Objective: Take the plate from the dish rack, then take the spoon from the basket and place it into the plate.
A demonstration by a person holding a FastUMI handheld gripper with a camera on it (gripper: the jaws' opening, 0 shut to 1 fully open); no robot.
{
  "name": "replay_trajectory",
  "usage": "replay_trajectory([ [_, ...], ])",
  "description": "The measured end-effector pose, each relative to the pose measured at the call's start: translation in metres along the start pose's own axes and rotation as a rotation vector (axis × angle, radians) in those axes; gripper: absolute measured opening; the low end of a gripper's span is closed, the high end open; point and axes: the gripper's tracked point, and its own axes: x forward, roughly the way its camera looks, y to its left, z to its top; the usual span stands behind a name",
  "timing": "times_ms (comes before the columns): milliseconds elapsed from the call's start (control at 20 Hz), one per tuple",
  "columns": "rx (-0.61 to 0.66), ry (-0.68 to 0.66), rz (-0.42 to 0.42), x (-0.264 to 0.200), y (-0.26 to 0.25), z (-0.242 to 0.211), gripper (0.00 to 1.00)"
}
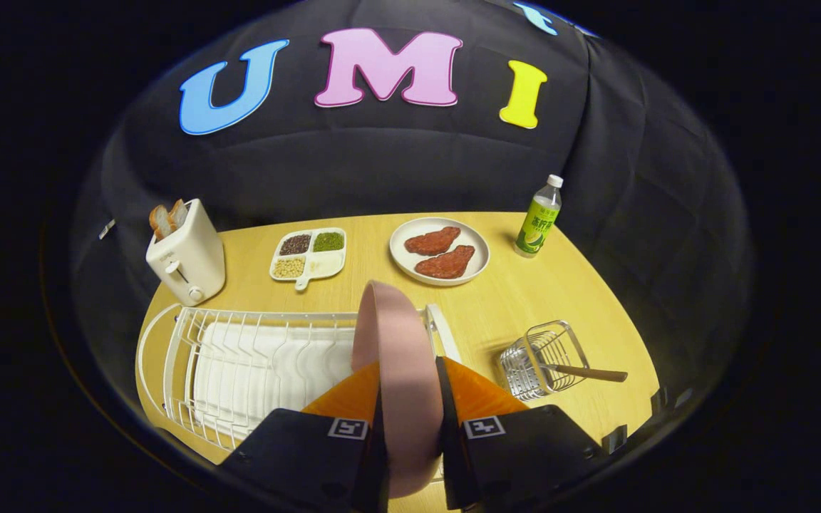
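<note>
Clamped edge-on between both fingers of the hand-held gripper (410, 388), a round pink plate (396, 356) stands upright at the white wire dish rack's (239, 370) end. Beside that rack, a wooden-handled spoon (585, 372) pokes from a small wire basket (542, 360) on the pale wooden desk (524, 299).

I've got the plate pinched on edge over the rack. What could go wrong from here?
1. The pink plate stands on its rim between the tongs; it could pivot or slip as you lower it.
2. The dish rack end wire sits right beside it and could snag it.
3. The spoon handle overhangs the wire basket; a careless set-down might knock it.

Pink plate (396, 356), white dish rack (239, 370), seemingly wooden-handled spoon (585, 372).
</note>
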Motion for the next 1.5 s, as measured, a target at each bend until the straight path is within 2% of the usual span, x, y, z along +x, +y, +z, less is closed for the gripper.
replay_trajectory([
  [350,-0.027,-0.059,-0.073,-0.004,-0.006,0.013,0.32],
  [950,-0.335,-0.235,-0.154,-0.026,0.015,0.041,0.3],
  [1200,-0.305,-0.205,-0.095,-0.026,0.005,0.04,0.29],
  [1500,-0.195,-0.151,-0.036,-0.026,-0.017,0.029,0.28],
])
